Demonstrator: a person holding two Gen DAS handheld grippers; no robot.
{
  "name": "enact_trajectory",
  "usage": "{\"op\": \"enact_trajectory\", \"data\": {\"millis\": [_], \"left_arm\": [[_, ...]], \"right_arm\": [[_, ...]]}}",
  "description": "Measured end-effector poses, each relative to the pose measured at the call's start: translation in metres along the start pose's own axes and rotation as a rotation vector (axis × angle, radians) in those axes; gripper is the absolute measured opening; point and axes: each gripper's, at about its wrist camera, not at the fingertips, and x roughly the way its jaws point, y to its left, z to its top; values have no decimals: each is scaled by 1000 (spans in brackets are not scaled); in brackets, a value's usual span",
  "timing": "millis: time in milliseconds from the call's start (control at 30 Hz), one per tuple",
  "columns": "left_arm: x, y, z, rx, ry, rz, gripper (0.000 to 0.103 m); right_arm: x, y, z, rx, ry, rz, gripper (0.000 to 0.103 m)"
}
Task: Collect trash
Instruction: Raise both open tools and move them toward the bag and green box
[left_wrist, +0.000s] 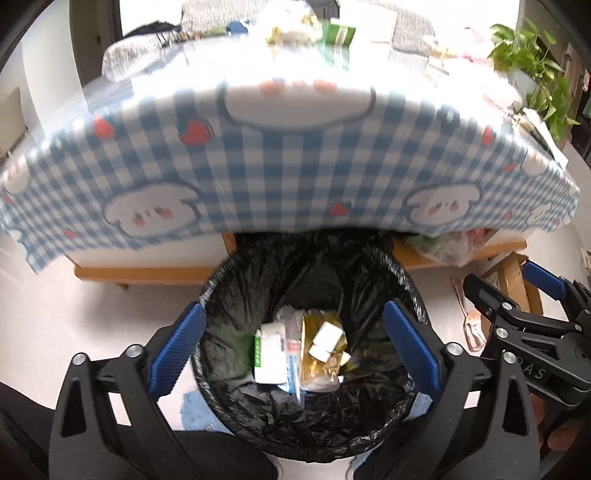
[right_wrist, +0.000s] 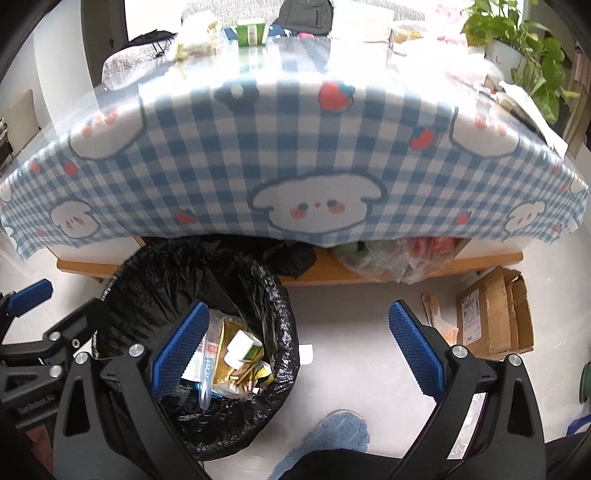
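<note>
Black-lined bin (left_wrist: 314, 424): on the floor before the table (left_wrist: 280, 173).
Trash (left_wrist: 299, 350): cartons and wrappers lie inside the bin.
Left tool (left_wrist: 295, 347): released, jaws wide above the bin, nothing between.
Right tool (right_wrist: 299, 347): released, empty, beside the bin.

pale floor (right_wrist: 351, 317), blue checked tablecloth (right_wrist: 280, 147) on table, potted plant (right_wrist: 517, 40).
</note>
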Motion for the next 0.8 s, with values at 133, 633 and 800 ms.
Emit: {"op": "enact_trajectory", "data": {"millis": [133, 633, 800], "left_arm": [[-20, 5, 10, 5, -38, 7, 97], [-45, 27, 61, -30, -76, 1, 97], [-41, 33, 91, -44, -72, -3, 97]], "right_arm": [[-18, 2, 11, 1, -36, 8, 94], [-64, 7, 67, -13, -162, 22, 94], [-69, 6, 106, -23, -192, 13, 94]]}}
